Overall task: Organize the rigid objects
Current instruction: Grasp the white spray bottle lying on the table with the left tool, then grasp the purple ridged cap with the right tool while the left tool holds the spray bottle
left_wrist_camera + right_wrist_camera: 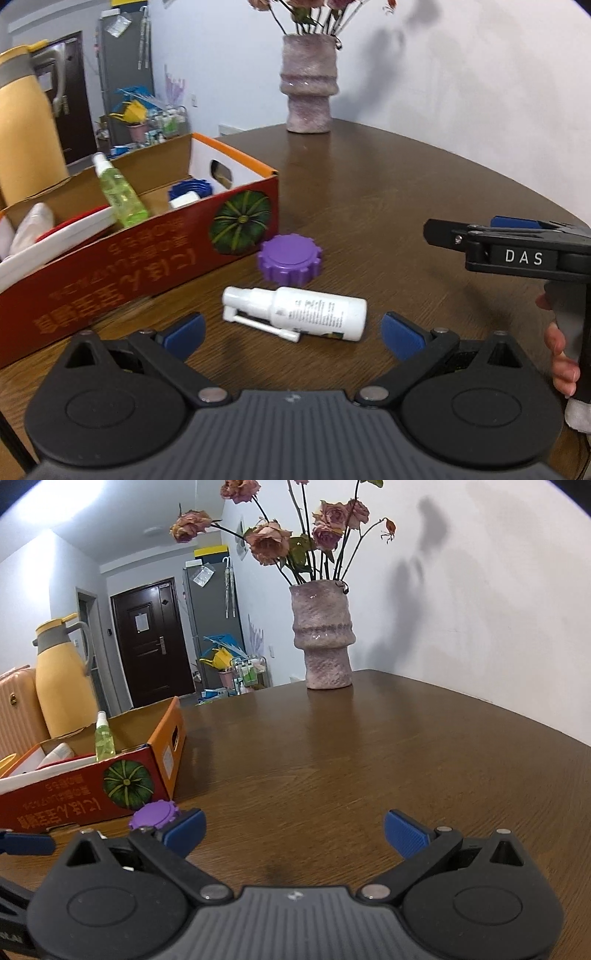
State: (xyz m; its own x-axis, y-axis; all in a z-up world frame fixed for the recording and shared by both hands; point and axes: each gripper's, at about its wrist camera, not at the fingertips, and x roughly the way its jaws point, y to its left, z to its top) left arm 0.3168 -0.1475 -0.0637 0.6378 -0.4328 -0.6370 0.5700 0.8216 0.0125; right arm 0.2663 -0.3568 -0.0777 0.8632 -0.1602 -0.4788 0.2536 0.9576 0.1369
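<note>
Wide open and empty, the left tool (pixel 291 332) is lined up on the white spray bottle (pixel 306 312) — its round body could be rolled off-line. Nothing is held by the spread right tool (pixel 293 830).

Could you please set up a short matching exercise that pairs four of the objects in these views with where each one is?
Things:
1. green spray bottle
2. white spray bottle
3. purple cap
4. vase

Places:
A. lying on the table before the open left gripper
B. far table edge
C. inside the cardboard box
D. on the table beside the box

Pairs: 1-C, 2-A, 3-D, 4-B
</note>
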